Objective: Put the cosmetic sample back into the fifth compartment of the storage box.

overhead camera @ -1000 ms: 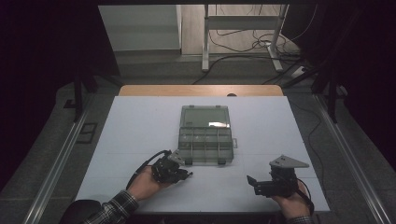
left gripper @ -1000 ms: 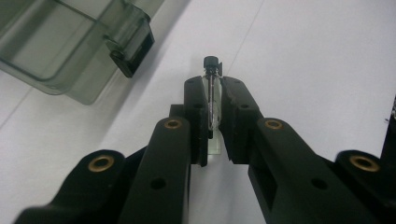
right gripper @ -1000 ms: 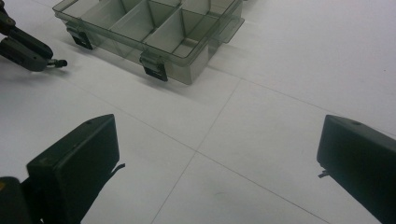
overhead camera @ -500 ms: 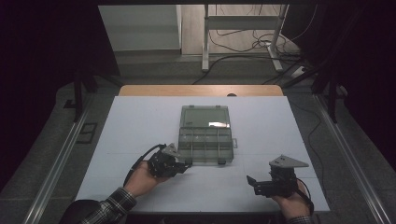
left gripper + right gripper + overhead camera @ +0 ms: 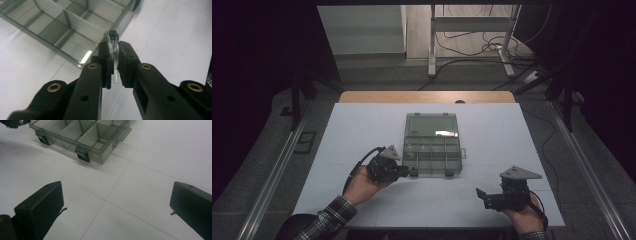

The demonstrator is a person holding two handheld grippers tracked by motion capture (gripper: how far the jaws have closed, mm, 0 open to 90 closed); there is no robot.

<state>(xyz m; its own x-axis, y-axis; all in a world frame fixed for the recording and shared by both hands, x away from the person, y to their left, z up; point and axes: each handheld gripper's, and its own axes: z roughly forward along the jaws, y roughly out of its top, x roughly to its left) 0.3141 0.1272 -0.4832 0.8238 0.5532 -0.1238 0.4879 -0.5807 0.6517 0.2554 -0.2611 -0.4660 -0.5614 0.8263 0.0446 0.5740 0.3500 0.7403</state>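
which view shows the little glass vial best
The left gripper view: the vial sits close up, clamped upright between the left gripper jaws, black cap clear, beside the organiser box. In the high view it is too small to make out at that gripper's tip. The right gripper view catches that gripper's edge, vial indistinct.

My left gripper (image 5: 412, 172) is drifting up and to the right in the high view: a second ago it was sitting lower, left of centre in the frame, well short of the clear compartment box (image 5: 432, 150), and now its tip is coming right up against the box's lower left corner. My left hand (image 5: 362, 186) and plaid sleeve (image 5: 329, 216) are following it up from the bottom edge, and the looped cable (image 5: 357, 167) is trailing along. The small glass vial (image 5: 113, 53) pinched in that gripper is travelling with it, its black cap now reaching over the box's near corner in the left gripper view
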